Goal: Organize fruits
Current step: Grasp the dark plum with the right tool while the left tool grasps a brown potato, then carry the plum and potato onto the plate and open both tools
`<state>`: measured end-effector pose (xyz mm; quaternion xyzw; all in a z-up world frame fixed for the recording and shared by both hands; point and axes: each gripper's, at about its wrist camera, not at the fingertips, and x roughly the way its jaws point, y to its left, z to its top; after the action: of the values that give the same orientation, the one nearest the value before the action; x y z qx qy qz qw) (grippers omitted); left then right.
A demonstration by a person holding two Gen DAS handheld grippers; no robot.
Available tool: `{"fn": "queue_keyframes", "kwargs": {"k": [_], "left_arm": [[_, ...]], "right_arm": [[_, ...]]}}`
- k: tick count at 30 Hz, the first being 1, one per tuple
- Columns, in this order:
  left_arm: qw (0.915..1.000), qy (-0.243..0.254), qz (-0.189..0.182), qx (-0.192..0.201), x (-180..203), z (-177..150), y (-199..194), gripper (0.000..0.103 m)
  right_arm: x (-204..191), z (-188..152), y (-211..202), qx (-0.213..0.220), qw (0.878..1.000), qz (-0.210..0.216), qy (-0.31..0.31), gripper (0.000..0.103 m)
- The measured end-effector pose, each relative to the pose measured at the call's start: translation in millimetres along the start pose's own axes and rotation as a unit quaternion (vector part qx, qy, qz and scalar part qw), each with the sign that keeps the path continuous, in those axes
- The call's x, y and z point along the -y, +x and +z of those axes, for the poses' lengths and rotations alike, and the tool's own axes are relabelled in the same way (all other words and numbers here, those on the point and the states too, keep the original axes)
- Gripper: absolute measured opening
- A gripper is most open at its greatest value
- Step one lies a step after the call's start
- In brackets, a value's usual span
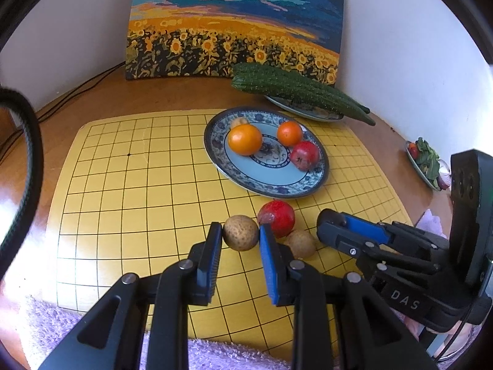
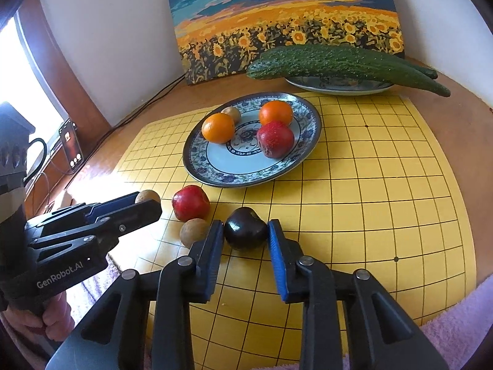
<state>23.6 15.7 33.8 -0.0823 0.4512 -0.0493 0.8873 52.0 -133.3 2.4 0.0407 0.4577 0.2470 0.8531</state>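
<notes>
Left wrist view: the left gripper [image 1: 240, 231] is clamped on a round, tan, rough-skinned fruit [image 1: 241, 232], pads pressing both its sides, on the yellow grid board [image 1: 123, 185]. Right wrist view: the right gripper [image 2: 245, 231] has closed on a dark, glossy plum-like fruit [image 2: 245, 227], pads touching its flanks.

Key relation: the blue-patterned plate [image 2: 197, 160] lies straight ahead of both tongs, just beyond the loose fruit; the right tongs look slightly nearer its rim. Each held fruit is near-round w/ no real long axis, so grip angle matters little; the smooth dark one may slip more easily.

On the plate: two smooth oranges, one red fruit [image 2: 275, 138] and a small tan one. Loose betw. the tongs: a second red fruit [image 1: 276, 218] and another tan fruit [image 1: 300, 243], touching. Bumpy green gourds [image 1: 295, 91] rest across a rear plate, apart.
</notes>
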Motion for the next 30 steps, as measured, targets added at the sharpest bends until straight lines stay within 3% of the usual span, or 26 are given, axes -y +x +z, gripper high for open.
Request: {"fn": "queue_keyframes", "kwargs": {"k": [12, 30], "left_arm": [[0.9999, 0.002, 0.001, 0.010, 5.9, 21.0, -2.3, 0.026], [0.9999, 0.004, 0.012, 0.012, 8.8, 55.5, 27.4, 0.026]], "right_arm": [[11.5, 13.9, -15.0, 0.019, 1.000, -0.008, 0.000, 0.030], [28.4, 52.7, -14.6, 0.035, 0.999, -0.034, -0.008, 0.030]]}}
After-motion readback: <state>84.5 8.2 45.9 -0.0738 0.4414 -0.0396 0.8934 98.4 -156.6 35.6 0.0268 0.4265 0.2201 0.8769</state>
